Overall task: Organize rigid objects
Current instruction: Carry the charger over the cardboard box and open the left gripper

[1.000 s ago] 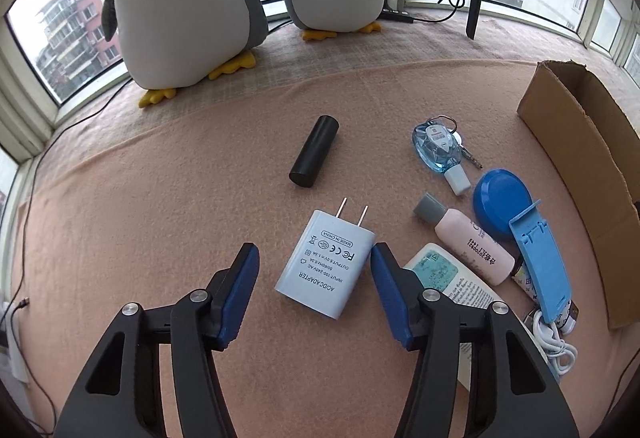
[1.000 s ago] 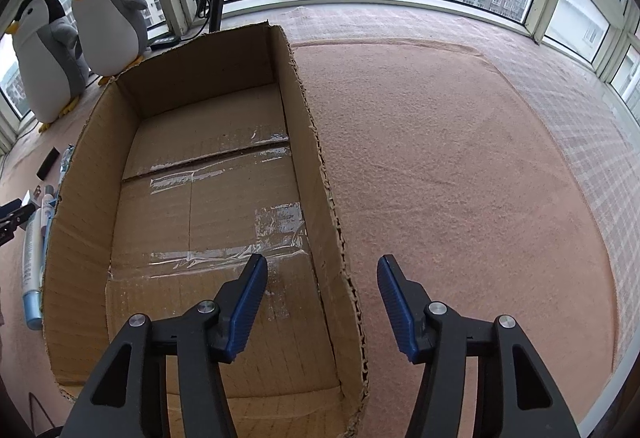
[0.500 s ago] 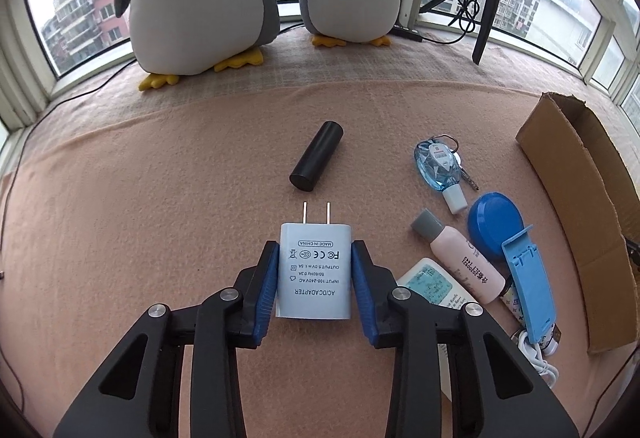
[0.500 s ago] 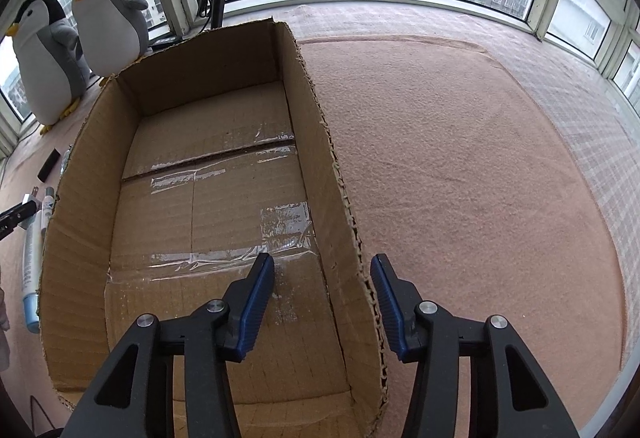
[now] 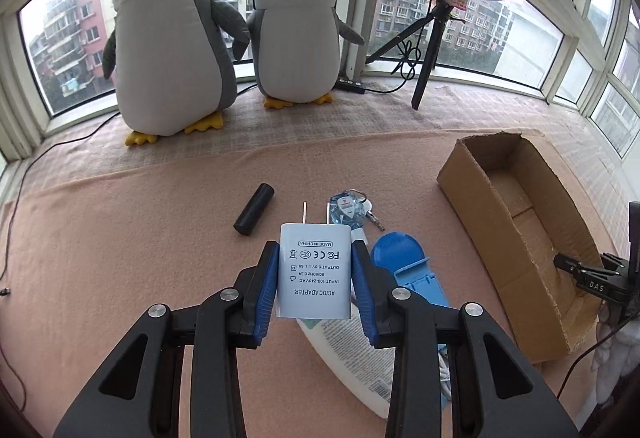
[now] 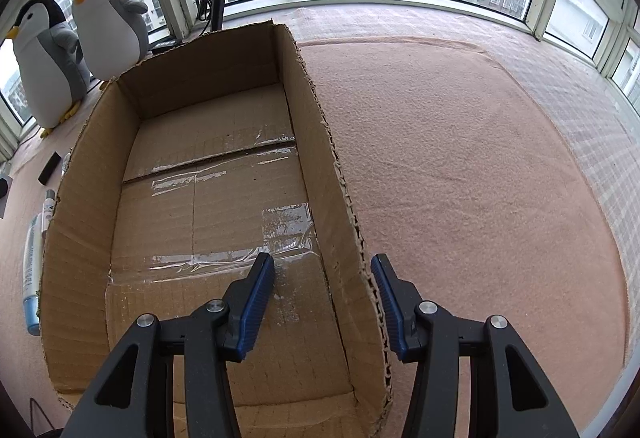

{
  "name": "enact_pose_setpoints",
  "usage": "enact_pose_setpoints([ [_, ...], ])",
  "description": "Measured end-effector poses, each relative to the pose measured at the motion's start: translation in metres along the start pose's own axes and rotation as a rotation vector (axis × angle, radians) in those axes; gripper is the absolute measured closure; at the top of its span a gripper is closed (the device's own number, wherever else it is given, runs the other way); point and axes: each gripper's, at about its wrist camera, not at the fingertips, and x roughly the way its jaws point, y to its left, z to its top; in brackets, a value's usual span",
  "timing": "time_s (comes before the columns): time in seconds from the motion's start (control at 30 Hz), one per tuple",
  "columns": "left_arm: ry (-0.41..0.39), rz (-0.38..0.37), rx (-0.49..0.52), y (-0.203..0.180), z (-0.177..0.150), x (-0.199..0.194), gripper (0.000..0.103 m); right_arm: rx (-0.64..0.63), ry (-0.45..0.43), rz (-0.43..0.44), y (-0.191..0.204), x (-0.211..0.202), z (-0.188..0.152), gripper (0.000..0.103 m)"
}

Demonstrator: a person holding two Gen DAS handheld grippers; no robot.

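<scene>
We hold the white AC adapter in our left gripper, its jaws pressed narrow on the two flat sides, prongs pointing to 12 o'clock, lifted above the pink blanket. The cardboard box sits at about 3 o'clock from the adapter, well apart and empty as far as we see. Our right gripper straddles the box's right wall with jaws wide, one pad inside and one outside, holding nothing. The smooth plastic could slide out of the pads if we swing too quickly, we judge. Carrying low toward 3 o'clock, we may catch the blue lid, the blue stand or the keys lying just below. A tug from the right gripper could shift the box as we arrive.
</scene>
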Motion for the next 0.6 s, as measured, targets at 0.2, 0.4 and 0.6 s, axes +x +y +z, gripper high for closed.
enact_pose_setpoints([
  [0.2, -0.004, -0.155, 0.080, -0.073, 0.016, -0.001, 0.069, 0.010, -0.010, 0.006, -0.001, 0.000, -0.002, 0.057],
  [0.4, 0.020, -0.239, 0.164, -0.136, 0.017, 0.014, 0.069, 0.014, -0.019, 0.006, -0.002, 0.000, -0.002, 0.057],
  [0.6, 0.060, -0.245, 0.210, -0.174, 0.009, 0.028, 0.069, 0.023, -0.047, 0.013, -0.002, 0.002, -0.005, 0.057],
])
